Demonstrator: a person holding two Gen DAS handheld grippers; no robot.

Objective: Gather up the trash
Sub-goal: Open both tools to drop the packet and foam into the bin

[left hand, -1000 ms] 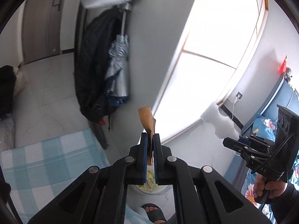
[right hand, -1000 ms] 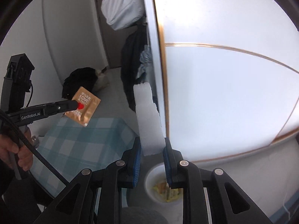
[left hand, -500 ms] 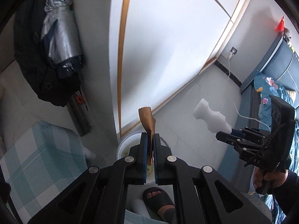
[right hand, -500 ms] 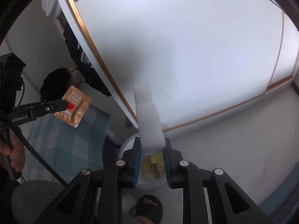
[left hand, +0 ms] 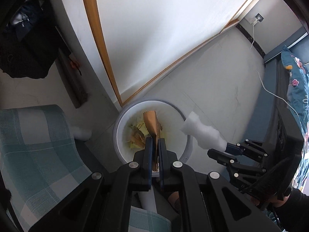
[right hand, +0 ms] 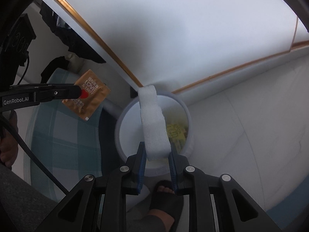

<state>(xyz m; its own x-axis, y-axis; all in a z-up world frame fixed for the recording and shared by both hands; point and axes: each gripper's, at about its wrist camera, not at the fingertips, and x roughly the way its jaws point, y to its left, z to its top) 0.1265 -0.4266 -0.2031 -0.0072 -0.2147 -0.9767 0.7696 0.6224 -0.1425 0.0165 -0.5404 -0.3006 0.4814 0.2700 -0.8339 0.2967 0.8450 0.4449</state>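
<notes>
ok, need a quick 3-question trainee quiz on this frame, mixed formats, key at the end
1. True or false: the left gripper is shut on the brown packet.
2. What does the right gripper hold? A) a yellow wrapper B) a white foam piece C) a black sandal
3. Fill in: in both wrist views the held items line up with the white ____ on the floor.

Key:
1. True; the packet is pinched between its pads.
2. B; the white foam piece sits clamped between the blue pads.
3. Bin; the white bin already has yellow wrappers inside.
</notes>
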